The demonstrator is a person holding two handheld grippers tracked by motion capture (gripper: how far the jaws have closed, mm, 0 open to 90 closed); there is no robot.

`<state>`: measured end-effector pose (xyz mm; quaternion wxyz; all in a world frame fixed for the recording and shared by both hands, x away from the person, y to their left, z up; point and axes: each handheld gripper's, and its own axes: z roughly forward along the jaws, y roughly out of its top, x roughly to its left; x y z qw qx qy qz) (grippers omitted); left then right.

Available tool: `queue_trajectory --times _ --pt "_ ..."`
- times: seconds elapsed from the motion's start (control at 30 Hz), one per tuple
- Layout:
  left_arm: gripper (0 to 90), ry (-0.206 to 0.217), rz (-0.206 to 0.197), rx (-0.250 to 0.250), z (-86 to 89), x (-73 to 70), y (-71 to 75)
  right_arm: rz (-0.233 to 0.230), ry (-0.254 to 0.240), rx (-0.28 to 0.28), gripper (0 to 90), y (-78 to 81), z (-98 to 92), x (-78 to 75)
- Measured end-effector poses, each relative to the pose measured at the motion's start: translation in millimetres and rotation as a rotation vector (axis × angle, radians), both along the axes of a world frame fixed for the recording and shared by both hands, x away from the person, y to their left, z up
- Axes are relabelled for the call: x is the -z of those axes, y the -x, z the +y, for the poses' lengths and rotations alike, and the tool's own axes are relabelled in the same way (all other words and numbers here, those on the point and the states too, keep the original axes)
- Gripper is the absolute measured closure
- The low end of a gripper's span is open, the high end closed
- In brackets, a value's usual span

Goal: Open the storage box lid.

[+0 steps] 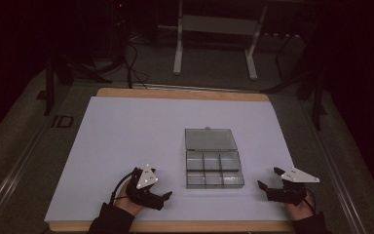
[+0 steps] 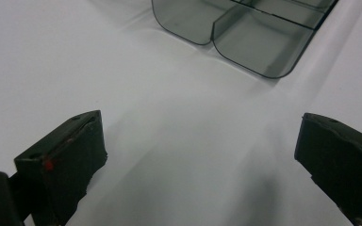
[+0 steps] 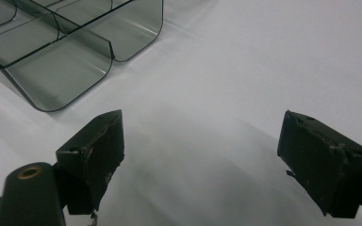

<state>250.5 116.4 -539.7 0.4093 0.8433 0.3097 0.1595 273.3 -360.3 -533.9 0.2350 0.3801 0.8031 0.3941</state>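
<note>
High view: clear smoky compartment box lying open on the white table, lid folded flat away from the person, divided tray nearest the front edge, between the two grippers. Left hand-held gripper resting near the tray's left side, jaws spread wide, nothing held; same wide spread in the left gripper view, with the box's rounded corners ahead and apart from the jaws. Right hand-held gripper near the tray's right side, also wide open and empty, box corner up and to the left in the right gripper view. Likely trouble from here: light plastic sliding on the smooth surface if pushed from one side only; thin transparent walls easy to misjudge, so a jaw landing on a divider rather than the rim; lid swinging or slamming if caught at one corner; tray tipping if pinched too high.
</note>
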Motion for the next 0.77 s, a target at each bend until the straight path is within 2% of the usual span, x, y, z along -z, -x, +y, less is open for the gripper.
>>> queue_trajectory --times 0.13,0.3,0.77 --pt "3.6 -0.013 0.012 0.010 -1.3 0.4 -0.9 -0.008 0.008 0.002 15.3 1.2 1.1 0.4" --pt "3.6 0.002 0.025 0.014 -0.3 0.6 -2.3 -0.006 0.016 -0.008 15.5 1.1 2.2 0.9" --pt "3.6 0.004 0.034 0.010 0.0 0.8 -3.1 -0.004 0.027 -0.021 15.7 0.9 3.0 1.4"
